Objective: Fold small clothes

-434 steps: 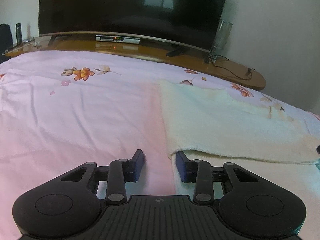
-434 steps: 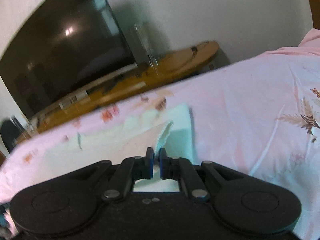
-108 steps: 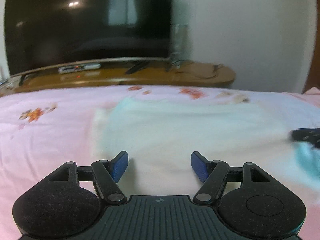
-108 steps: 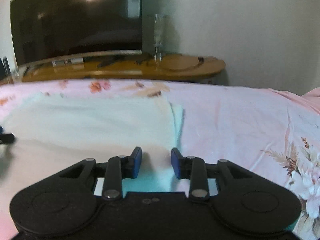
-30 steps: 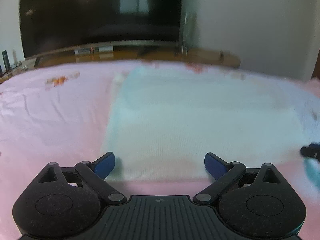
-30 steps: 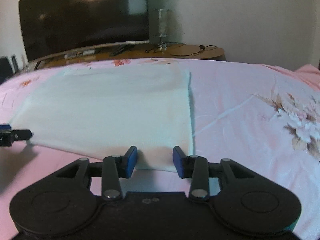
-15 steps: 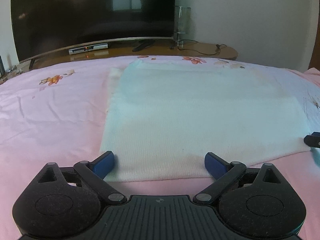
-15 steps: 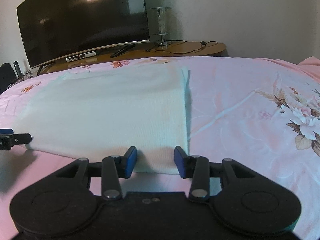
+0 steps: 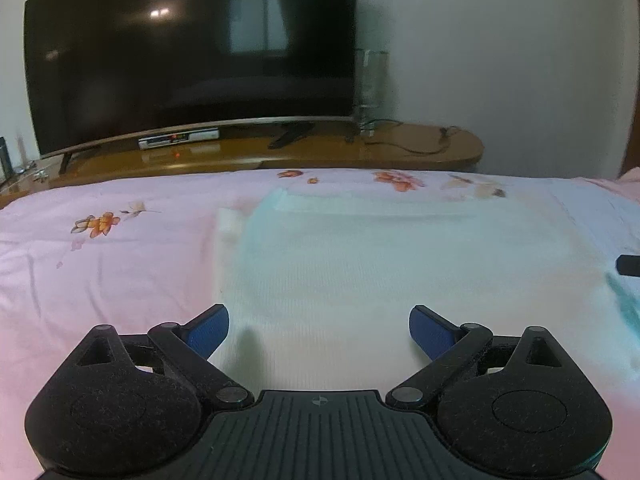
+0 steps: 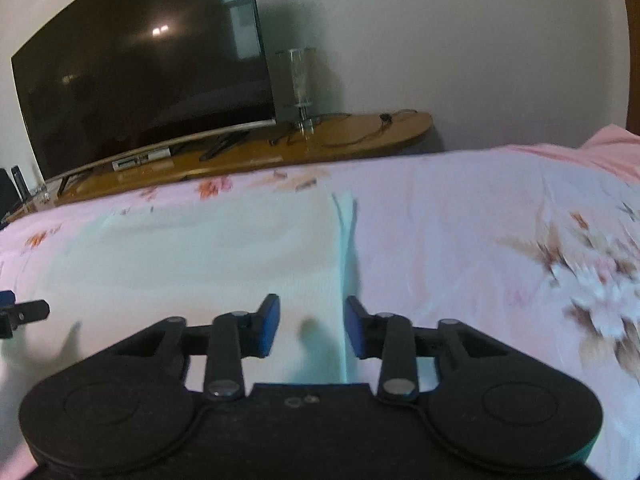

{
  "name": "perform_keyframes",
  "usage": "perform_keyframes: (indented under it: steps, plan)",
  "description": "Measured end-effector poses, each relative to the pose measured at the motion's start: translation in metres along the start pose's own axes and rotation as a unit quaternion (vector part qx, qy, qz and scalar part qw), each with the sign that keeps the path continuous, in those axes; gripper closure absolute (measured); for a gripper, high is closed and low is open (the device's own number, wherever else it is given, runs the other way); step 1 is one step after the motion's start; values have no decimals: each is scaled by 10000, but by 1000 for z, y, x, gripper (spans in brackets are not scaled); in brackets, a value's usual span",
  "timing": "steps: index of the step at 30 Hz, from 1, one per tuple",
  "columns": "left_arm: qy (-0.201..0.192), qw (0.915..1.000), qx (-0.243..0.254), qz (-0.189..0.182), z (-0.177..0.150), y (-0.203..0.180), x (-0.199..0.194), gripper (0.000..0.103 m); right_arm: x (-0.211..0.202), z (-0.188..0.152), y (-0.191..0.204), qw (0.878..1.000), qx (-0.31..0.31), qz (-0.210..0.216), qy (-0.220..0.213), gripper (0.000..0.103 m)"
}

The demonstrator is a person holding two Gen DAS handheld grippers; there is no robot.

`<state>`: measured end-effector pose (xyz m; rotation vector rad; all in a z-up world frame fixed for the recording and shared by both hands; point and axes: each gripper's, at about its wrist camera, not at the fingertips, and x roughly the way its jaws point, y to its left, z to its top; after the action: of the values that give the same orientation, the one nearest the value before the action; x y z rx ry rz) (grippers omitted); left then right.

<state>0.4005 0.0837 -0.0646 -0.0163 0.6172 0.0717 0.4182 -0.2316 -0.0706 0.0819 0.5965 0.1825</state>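
We hold the left claw [image 9: 319, 328] spread wide and the right claw [image 10: 312, 326], just narrowing, released above the folded cream garment [image 9: 400, 264] on the bed [image 9: 100, 272].

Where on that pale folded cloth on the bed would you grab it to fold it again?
Probably the two near corners of the pale cloth, approached from the near edge. It lies flat, and that edge already sits between each gripper's open jaws.

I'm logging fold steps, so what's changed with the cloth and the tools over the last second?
Both tools have moved forward over the white cloth. The right tool has just been narrowing, with nothing pinched between its pads. The left tool stays wide open. The cloth lies flat as before on the pink sheet.
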Motion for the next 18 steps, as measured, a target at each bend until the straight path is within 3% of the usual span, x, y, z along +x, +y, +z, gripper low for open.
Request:
perform_keyframes:
  steps: [2,5,7,12,15,18]
  plan:
    - [109,9999,-28,33,3,2,11,7,15,7,2,10000,-52,-34,59,82]
    - [727,9971,-93,203,-5,6,34,7,41,6,2,9991,-107,-96,403,85]
    - [583,9969,-537,10,-13,20,32,7,50,2,0,9987,-132,-138,465,84]
    - [331,9974,-624,119,-18,29,12,7,31,4,0,9994,-206,-38,263,82]
    - [132,9975,-671,172,-16,34,6,31,16,-3,-6,9998,-107,-22,184,78]
    - [382,9957,-815,228,-14,40,16,32,6,-10,-11,9999,-7,-17,142,78]
